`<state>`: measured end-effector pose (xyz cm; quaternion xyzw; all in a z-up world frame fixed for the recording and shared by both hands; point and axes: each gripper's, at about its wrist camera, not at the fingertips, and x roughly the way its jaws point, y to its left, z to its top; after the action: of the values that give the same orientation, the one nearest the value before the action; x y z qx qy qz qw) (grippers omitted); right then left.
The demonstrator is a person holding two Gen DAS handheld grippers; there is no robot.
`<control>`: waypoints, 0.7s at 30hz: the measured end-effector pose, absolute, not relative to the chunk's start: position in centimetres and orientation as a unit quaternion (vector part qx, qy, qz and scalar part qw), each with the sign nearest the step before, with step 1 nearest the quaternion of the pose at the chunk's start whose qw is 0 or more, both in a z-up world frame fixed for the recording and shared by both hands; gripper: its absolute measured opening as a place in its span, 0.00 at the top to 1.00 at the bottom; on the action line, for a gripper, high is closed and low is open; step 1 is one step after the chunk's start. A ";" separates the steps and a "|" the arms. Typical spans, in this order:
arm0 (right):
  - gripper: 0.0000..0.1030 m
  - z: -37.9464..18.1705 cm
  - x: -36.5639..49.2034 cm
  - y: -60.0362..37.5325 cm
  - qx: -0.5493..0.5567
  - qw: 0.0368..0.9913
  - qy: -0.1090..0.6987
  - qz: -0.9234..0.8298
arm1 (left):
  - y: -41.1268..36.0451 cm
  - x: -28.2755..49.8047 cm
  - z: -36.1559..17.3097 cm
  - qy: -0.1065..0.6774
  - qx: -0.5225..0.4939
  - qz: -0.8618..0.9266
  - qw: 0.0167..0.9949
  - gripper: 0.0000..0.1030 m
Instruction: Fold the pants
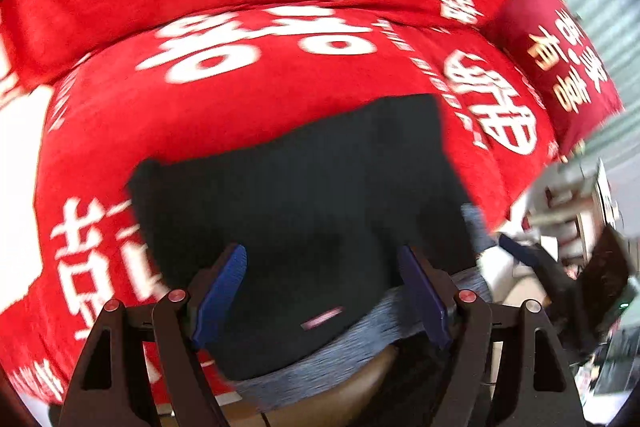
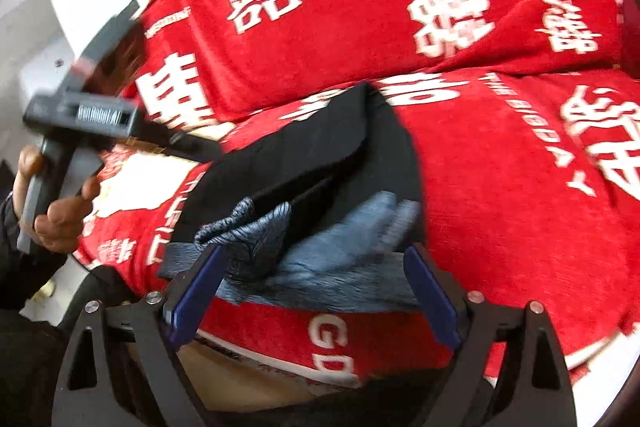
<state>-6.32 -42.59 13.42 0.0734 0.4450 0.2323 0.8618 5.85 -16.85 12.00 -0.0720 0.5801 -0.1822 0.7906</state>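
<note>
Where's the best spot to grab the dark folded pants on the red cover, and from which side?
Take the dark folded pants at the near end, where the blue-grey waistband bunches up off the red printed cover. Bring the open right claw in low from the near side; that raised bunch gives its pads something to close on.

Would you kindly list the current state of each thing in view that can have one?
Black pants: folded into a compact stack on the red cover, grey-blue lining showing at the near edge.
Red cover: spread over the cushions.
Left gripper: open, holding nothing.
Right gripper: open, holding nothing.
</note>
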 end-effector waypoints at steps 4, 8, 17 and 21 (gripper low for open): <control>0.09 14.7 -7.0 -42.0 0.080 0.860 0.428 0.268 | -13.7 5.2 9.3 0.590 -0.104 -0.133 0.790 0.23; 0.09 13.4 -6.0 -40.6 0.079 0.840 0.460 0.276 | -12.5 4.4 8.1 0.590 -0.114 -0.115 0.791 0.23; 0.65 10.3 -5.0 -39.1 0.109 0.805 0.519 0.266 | -13.0 3.6 7.5 0.580 -0.096 -0.111 0.801 0.23; 0.93 11.2 -4.0 -38.2 0.104 0.817 0.508 0.252 | -13.3 3.4 7.8 0.578 -0.081 -0.105 0.805 0.23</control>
<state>-3.98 -38.24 11.18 0.1045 0.5079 0.2516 0.8172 3.42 -13.32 7.75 -0.0813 0.5780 -0.1051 0.8052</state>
